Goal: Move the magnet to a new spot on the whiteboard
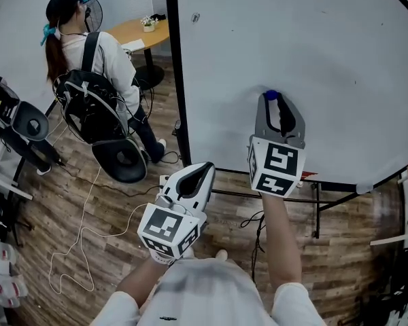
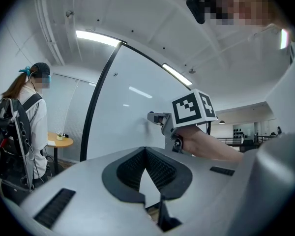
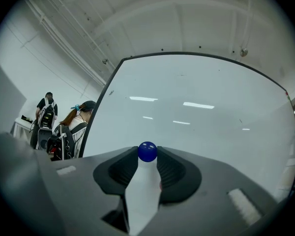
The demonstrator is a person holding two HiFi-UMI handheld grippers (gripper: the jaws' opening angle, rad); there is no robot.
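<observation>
A small blue round magnet (image 1: 270, 95) (image 3: 147, 151) sits at the lower middle of the big whiteboard (image 1: 306, 39) (image 3: 201, 107). My right gripper (image 1: 275, 99) (image 3: 147, 154) is up at the board, and its two fingertips close on either side of the magnet, so it is shut on it. My left gripper (image 1: 206, 168) (image 2: 145, 150) hangs lower and further left, away from the board, its fingertips touching and nothing between them. In the left gripper view, the right gripper (image 2: 156, 117) shows with its tip at the board.
A person with a backpack (image 1: 88, 73) stands at the left near a black chair (image 1: 122, 158) and a round wooden table (image 1: 139, 32). Cables (image 1: 81, 236) trail over the wooden floor. The board's black frame (image 1: 173, 80) and stand (image 1: 316, 212) are below and left.
</observation>
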